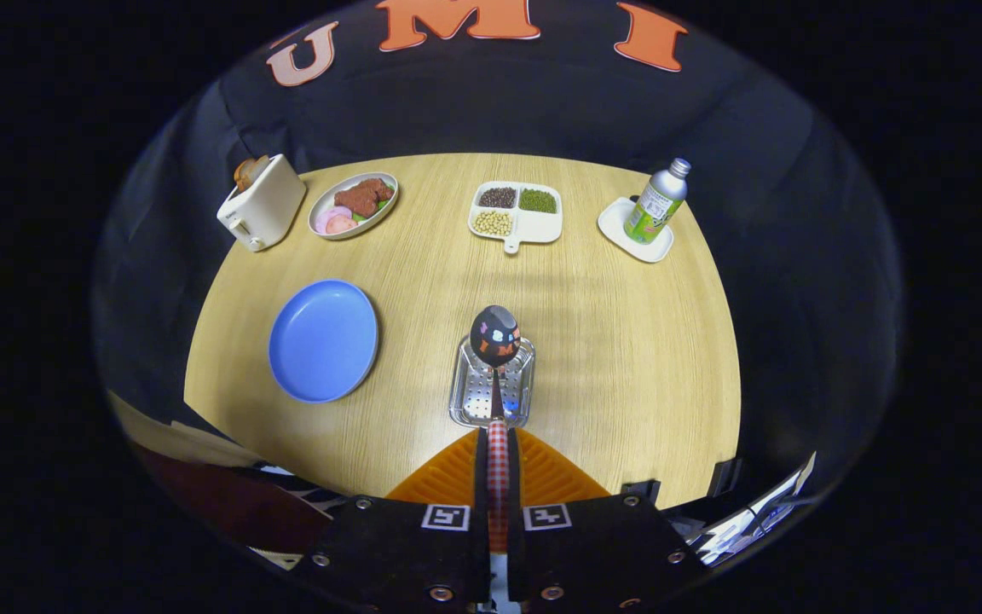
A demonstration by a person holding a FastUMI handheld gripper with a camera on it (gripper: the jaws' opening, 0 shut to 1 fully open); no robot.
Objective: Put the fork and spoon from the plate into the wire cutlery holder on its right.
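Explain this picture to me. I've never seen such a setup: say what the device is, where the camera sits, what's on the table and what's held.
A person carries a handheld two-finger gripper; the camera rides on it, looking along the fingers. They are shut on a spoon by its checked handle, its bowl above a perforated metal cutlery holder. Left of that lies a blue plate, bare. Farther back on the wooden table: a toaster, a food dish, a tray of beans and a bottle.

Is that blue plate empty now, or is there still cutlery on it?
Empty: the blue plate shows a bare surface. The spoon is clamped between the shut jaws, its bowl over the holder. I see no fork.
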